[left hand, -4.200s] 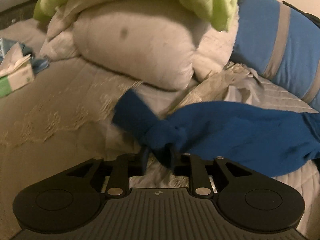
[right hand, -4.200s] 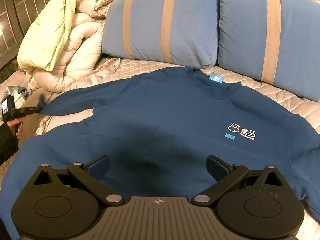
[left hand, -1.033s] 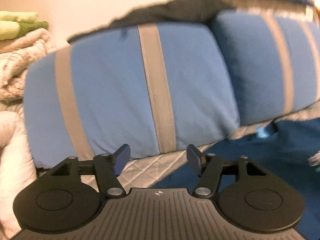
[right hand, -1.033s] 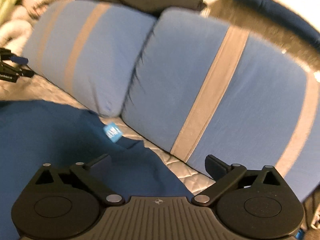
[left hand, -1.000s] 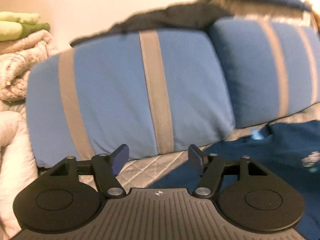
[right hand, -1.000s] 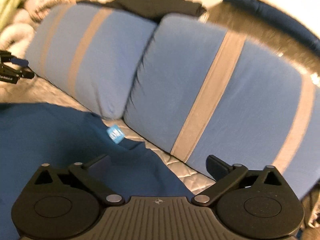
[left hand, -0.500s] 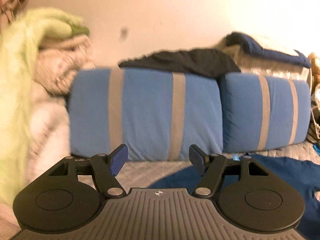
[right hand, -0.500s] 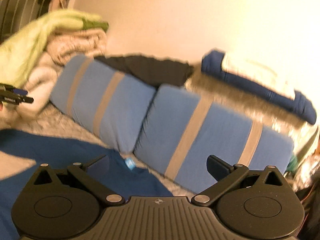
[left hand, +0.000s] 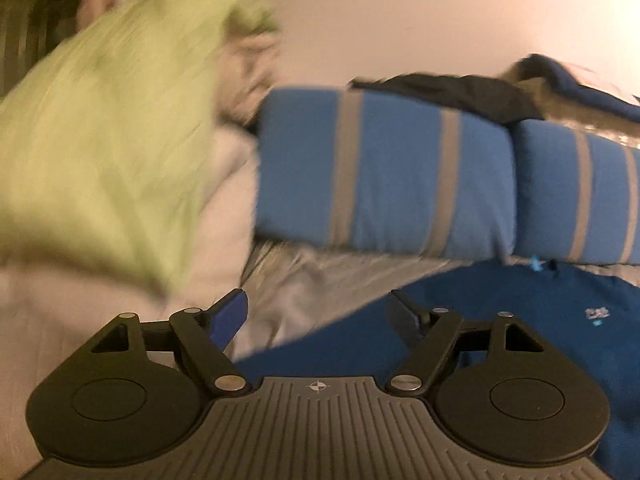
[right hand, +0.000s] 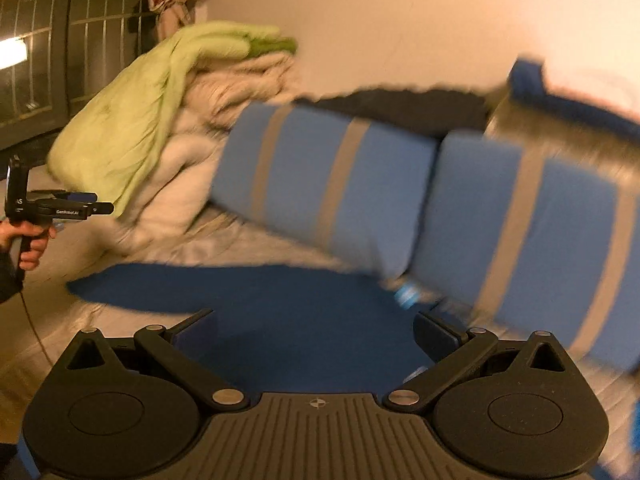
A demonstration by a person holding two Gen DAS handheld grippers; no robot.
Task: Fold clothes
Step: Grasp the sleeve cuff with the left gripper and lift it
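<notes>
Since a moment ago you have been swinging both grippers back and to the left, so the pillows have slid rightward and the bedding pile has come into view.

In your left wrist view, your left gripper (left hand: 318, 312) is hanging with its fingers spread wide, holding nothing. The blue sweatshirt (left hand: 500, 320) is lying flat on the quilted bed cover (left hand: 320, 276), filling the lower right and reaching under the gripper, its collar pointing toward the two blue striped pillows (left hand: 400, 176) along the bed's far edge. A blurred green blanket (left hand: 104, 128) is crowding the left side over pale bedding.

In your right wrist view, your right gripper (right hand: 316, 330) is also standing wide and empty above the sweatshirt (right hand: 280, 304). The garment's long axis is running left to right here, one sleeve stretching toward the bed's left edge. Your left hand (right hand: 24, 240) is holding the other gripper (right hand: 102, 209) beyond that sleeve's tip, apart from it. The pillows (right hand: 400, 200) are blurring behind the collar, a dark garment (right hand: 400, 108) draped on top of them, and the green blanket (right hand: 132, 120) is heaped on folded quilts at the far left corner.
</notes>
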